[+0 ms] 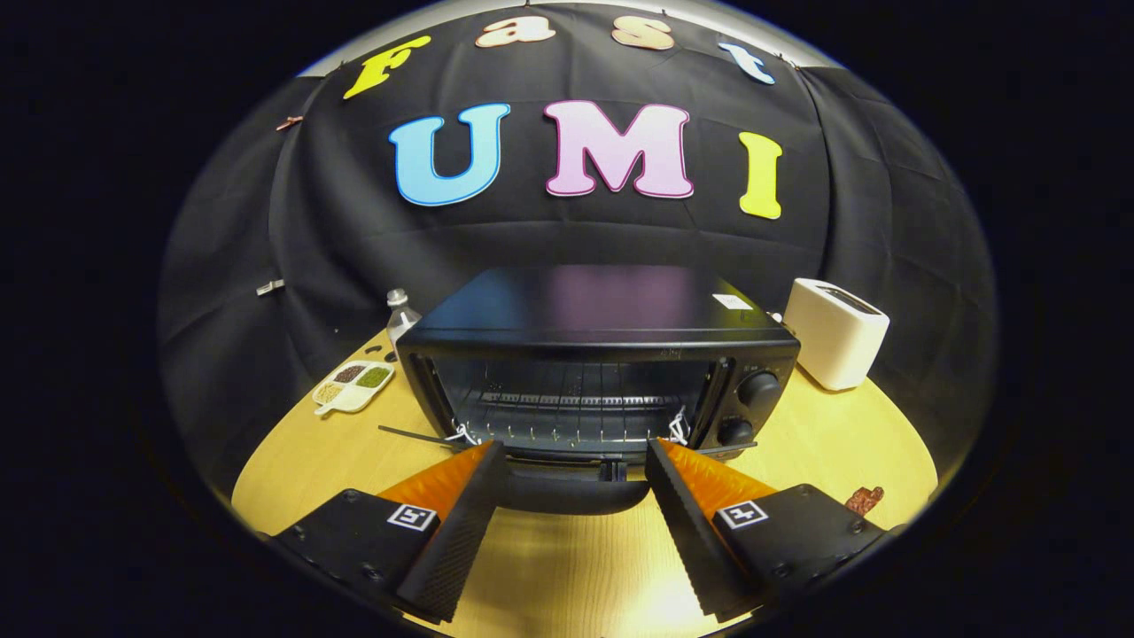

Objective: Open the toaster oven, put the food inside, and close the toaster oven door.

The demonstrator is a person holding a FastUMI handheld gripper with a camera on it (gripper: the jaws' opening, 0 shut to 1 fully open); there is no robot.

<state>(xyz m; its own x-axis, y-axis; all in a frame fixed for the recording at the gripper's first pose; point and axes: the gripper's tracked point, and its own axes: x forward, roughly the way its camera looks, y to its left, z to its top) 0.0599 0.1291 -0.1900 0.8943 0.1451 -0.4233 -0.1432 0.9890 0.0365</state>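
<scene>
A black toaster oven (602,337) stands on the wooden table (310,461) just ahead of my fingers. Its door is swung down toward me, and the wire rack (576,399) inside is in plain sight. The door's dark handle (567,492) lies between my two fingers, near their tips. My gripper (576,446) is open, with one finger on each side of the handle and nothing gripped. A small brown piece of food (865,499) lies on the table to the right, partly hidden behind the gripper's right body.
A white toaster (833,332) stands behind the oven on the right. Left of the oven are a clear bottle (400,312) and a white divided dish (353,385) of grains. Two knobs (757,390) sit on the oven's right panel.
</scene>
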